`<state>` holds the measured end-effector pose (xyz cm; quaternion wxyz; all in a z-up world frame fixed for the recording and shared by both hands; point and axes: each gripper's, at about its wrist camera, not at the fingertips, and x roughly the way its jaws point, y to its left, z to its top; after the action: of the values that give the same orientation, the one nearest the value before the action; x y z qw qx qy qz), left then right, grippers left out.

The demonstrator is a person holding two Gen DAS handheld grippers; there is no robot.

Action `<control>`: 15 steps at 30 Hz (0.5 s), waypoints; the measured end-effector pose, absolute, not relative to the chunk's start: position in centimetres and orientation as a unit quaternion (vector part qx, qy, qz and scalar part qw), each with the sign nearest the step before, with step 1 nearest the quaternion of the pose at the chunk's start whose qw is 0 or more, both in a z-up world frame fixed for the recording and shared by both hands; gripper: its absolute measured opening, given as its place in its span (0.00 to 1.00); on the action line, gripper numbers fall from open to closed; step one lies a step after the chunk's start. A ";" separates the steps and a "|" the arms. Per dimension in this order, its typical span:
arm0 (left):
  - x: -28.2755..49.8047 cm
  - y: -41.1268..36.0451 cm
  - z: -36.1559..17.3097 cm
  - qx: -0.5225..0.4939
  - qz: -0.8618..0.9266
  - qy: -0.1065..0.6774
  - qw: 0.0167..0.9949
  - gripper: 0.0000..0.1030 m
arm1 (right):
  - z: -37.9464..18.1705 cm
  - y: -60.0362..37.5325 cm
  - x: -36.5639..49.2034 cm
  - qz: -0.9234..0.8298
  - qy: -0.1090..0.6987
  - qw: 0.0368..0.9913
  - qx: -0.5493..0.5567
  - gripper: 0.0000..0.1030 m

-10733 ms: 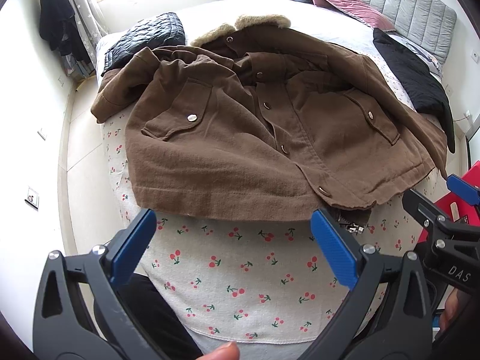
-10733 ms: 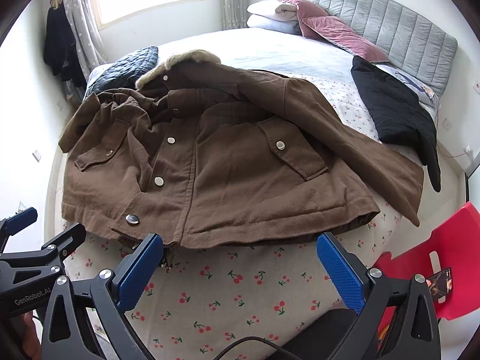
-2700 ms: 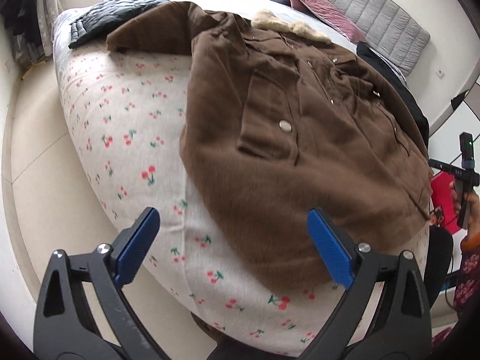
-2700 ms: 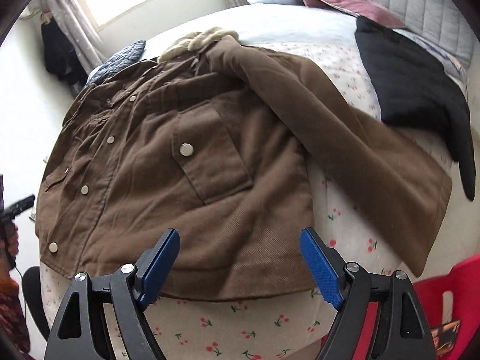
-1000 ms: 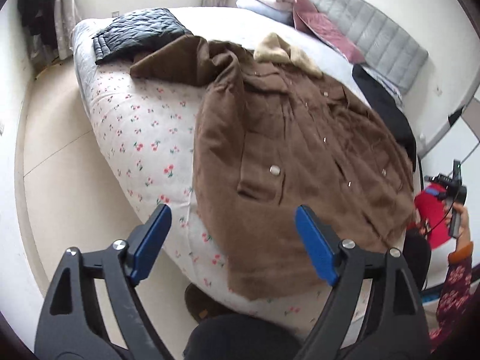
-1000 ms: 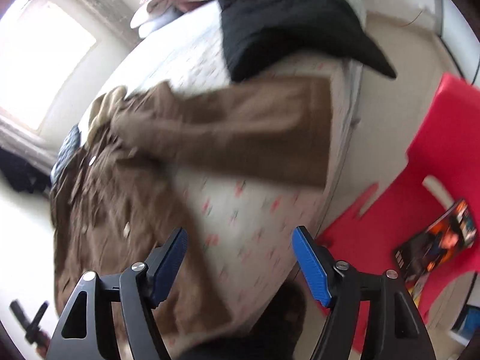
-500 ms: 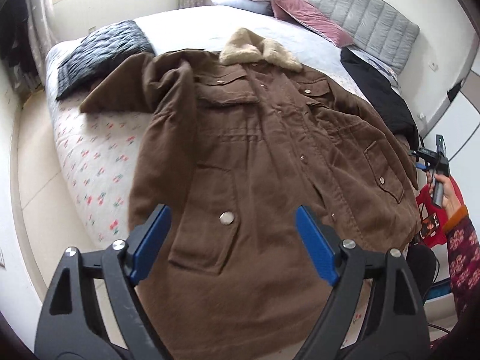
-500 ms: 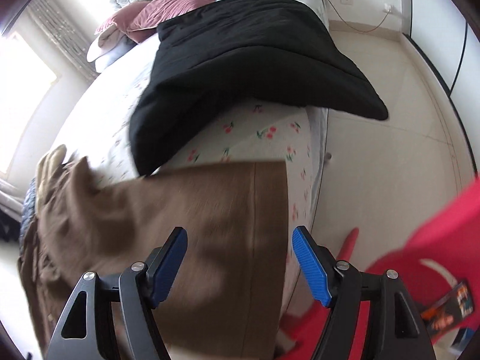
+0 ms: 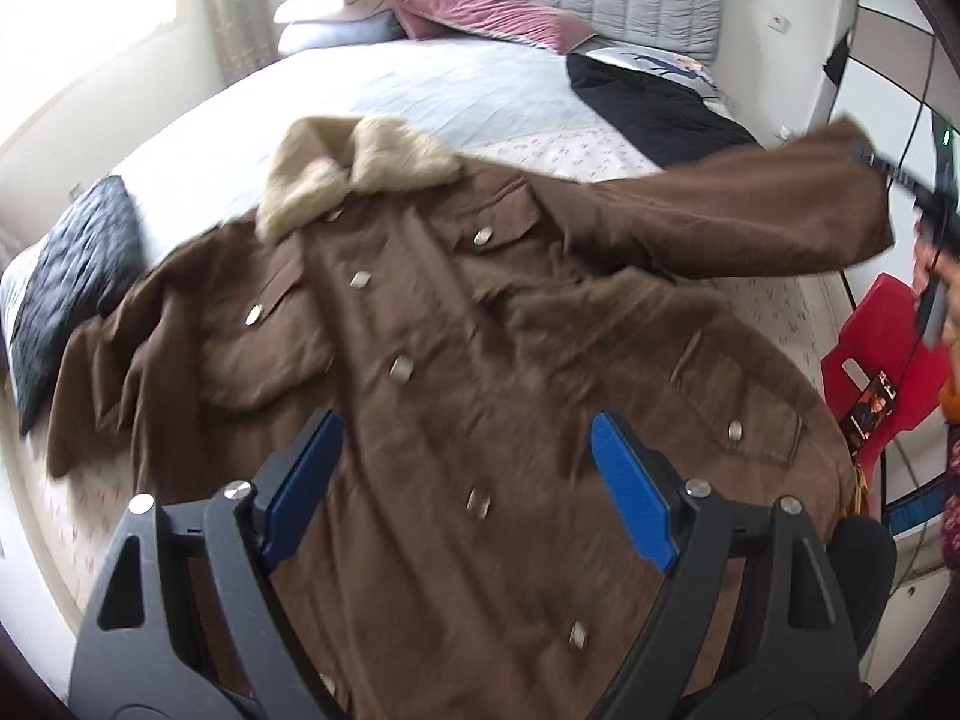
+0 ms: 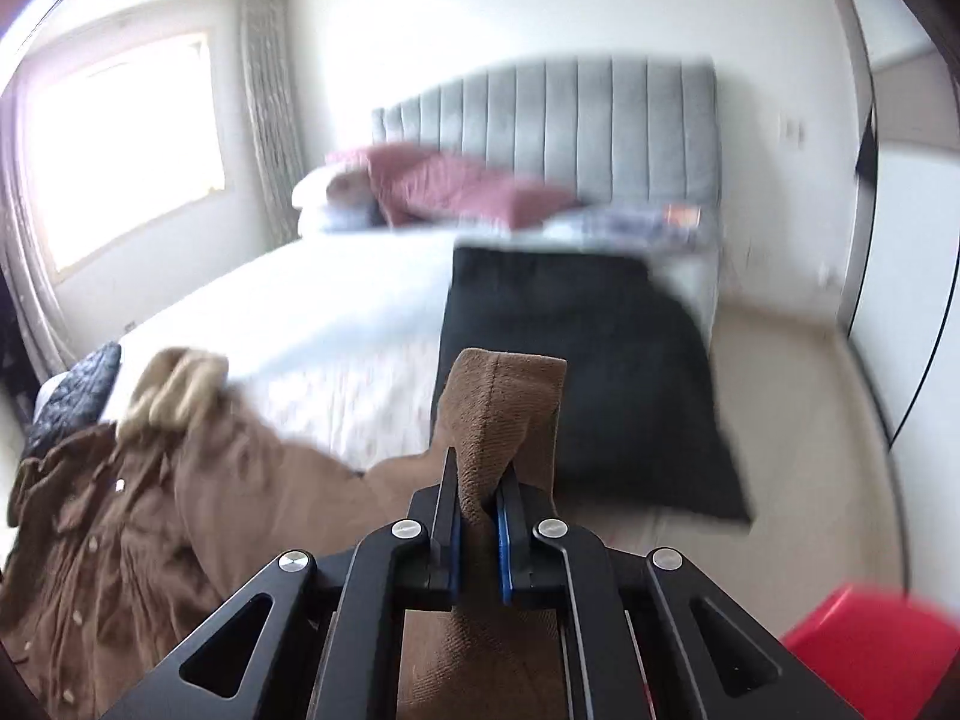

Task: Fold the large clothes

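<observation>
A large brown coat (image 9: 456, 372) with a beige fur collar (image 9: 354, 162) lies face up on the bed, buttons showing. My left gripper (image 9: 465, 495) hovers open above the coat's lower front, nothing between its blue pads. My right gripper (image 10: 478, 501) is shut on the cuff of the coat's sleeve (image 10: 504, 402), which bunches up between the pads. In the left wrist view that sleeve (image 9: 738, 222) stretches out lifted to the right, its end held by my right gripper (image 9: 870, 159) at the frame's edge. The other sleeve (image 9: 90, 384) lies folded at the left.
A black garment (image 10: 576, 372) lies on the bed's right side near the grey headboard (image 10: 570, 132). Pink and white pillows (image 9: 420, 6) sit at the head. A dark quilted item (image 9: 66, 276) rests at the left edge. A red chair (image 9: 876, 366) stands beside the bed.
My right gripper closed on the sleeve's cuff and lifted it off the bed. My left gripper swung round to face the coat straight on from its hem.
</observation>
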<state>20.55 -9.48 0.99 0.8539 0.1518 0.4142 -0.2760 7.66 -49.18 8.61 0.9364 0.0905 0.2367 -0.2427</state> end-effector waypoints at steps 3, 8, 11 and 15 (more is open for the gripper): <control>22.9 -13.6 0.9 0.152 -0.291 0.399 0.856 0.83 | 13.3 -50.2 11.1 -0.277 0.211 0.935 0.068 0.07; 28.4 -20.4 -0.9 0.119 -0.309 0.398 0.855 0.83 | 17.3 -51.7 17.9 -0.338 0.203 0.919 -0.011 0.07; 31.7 -23.6 -3.4 0.089 -0.314 0.416 0.849 0.83 | 17.0 -53.0 21.3 -0.374 0.209 0.903 -0.038 0.06; 34.7 -27.1 -8.2 0.026 -0.336 0.470 0.816 0.82 | 13.7 -56.6 23.4 -0.400 0.241 0.884 -0.034 0.06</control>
<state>34.65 -27.09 -8.23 0.8158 0.0260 0.4699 -0.3361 23.40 -56.56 13.71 0.8837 -0.0341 0.2407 -0.4000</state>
